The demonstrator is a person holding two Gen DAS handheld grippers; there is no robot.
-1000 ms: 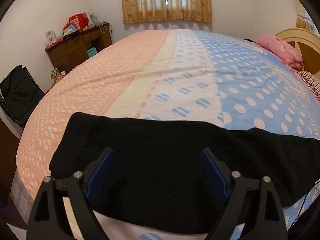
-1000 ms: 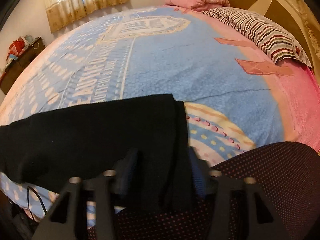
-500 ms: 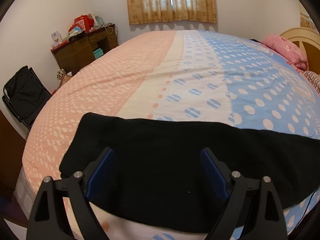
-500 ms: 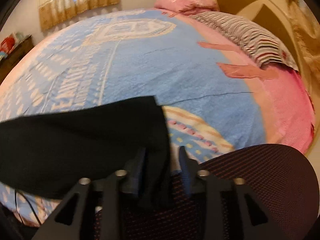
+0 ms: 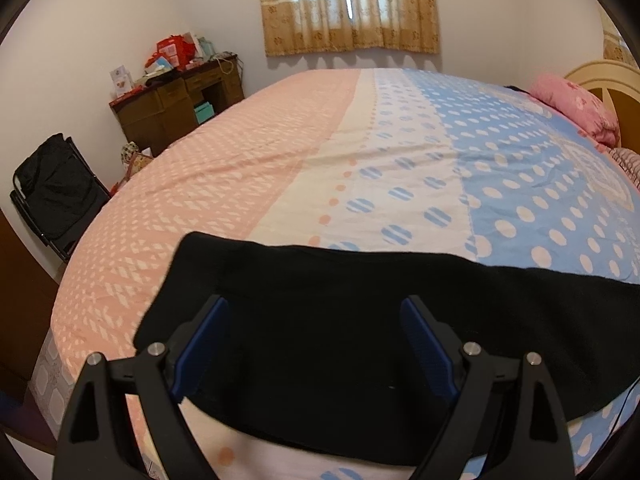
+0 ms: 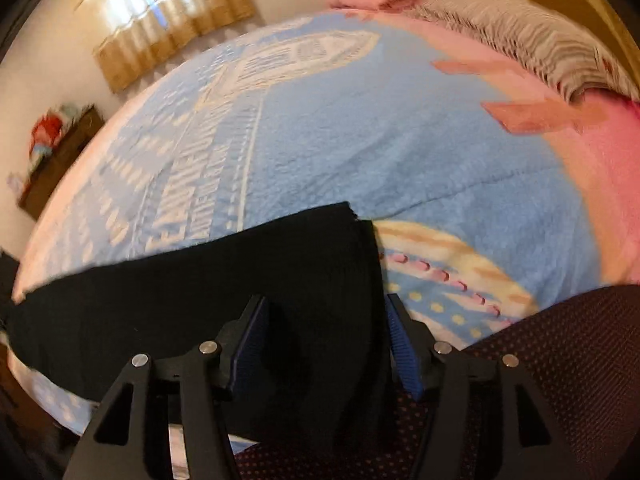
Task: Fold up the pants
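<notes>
Black pants lie stretched in a long band across the near edge of the bed. My left gripper hovers over their left end, jaws wide open, blue pads clear of the cloth. In the right wrist view the pants' right end runs between the fingers of my right gripper. Its jaws are opening, and the blue pads stand off the cloth on both sides. The fabric under both grippers hides the bed's front edge.
A dark mesh chair with red dots stands close at the right of the bed. A striped pillow and a pink pillow lie by the headboard. A cluttered wooden desk and a black folding chair stand at the left wall.
My right gripper's jaws have spread apart from a pinch on the pants' right end, letting the cloth go. The left gripper stays wide open above the left end.
</notes>
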